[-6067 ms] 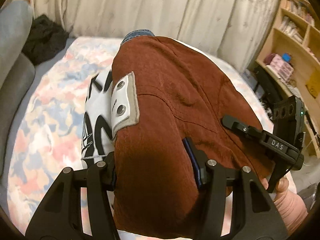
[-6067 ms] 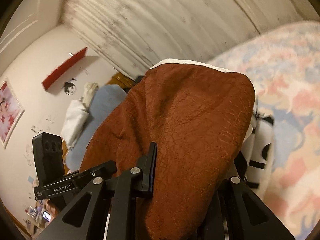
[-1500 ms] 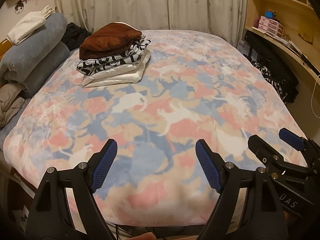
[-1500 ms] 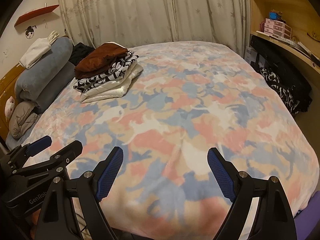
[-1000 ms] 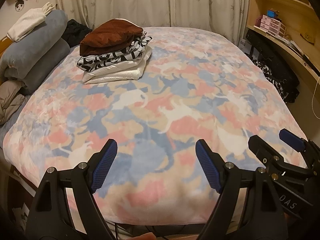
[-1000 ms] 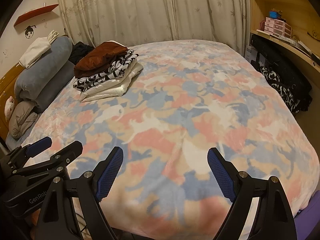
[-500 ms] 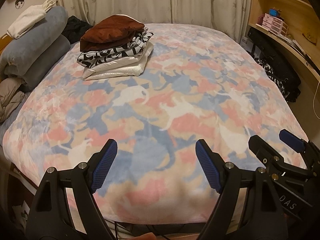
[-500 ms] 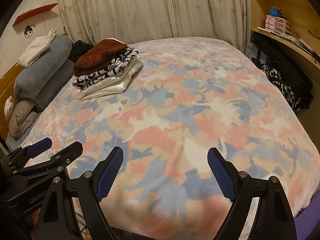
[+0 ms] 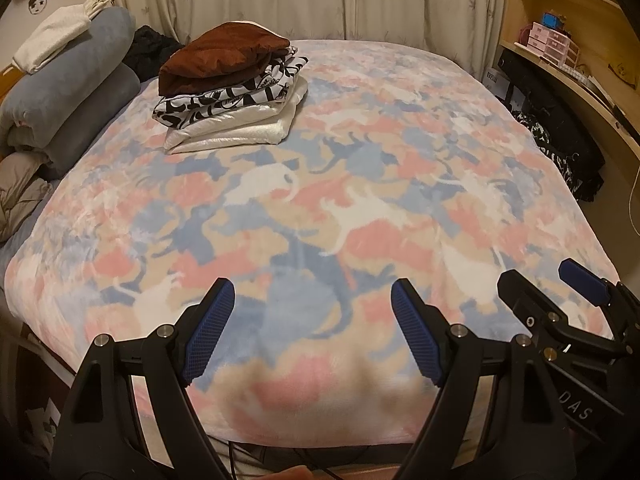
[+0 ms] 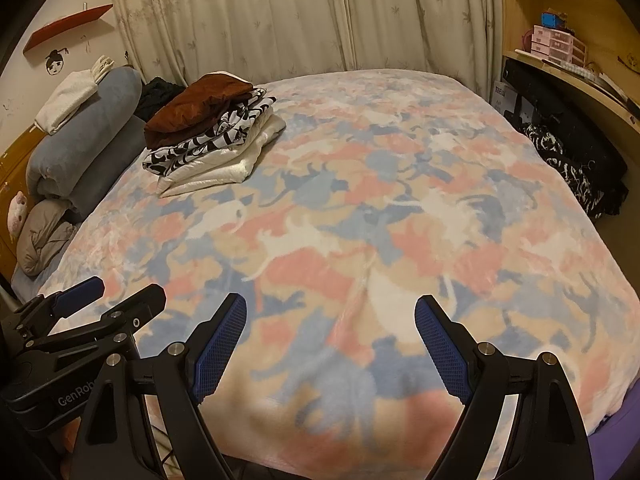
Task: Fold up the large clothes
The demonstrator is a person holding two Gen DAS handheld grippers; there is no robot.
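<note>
The left gripper [image 9: 312,300] and the right gripper [image 10: 330,316] are held released, jaws spread wide, nothing grasped, above the near edge of the bed [image 9: 360,208]. The stack of folded clothes [image 9: 230,92] is seen far ahead and to the left of both, topped by a brown garment [image 9: 220,56].

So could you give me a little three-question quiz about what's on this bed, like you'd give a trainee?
1. True or false: the brown garment lies on top of the stack.
2. Which lies at the bottom of the stack? A) the black-and-white garment B) the white garment C) the brown garment
3. Fill in: the left gripper and right gripper are both ____, holding nothing.

Key: 1 true; 2 B; 3 open.
</note>
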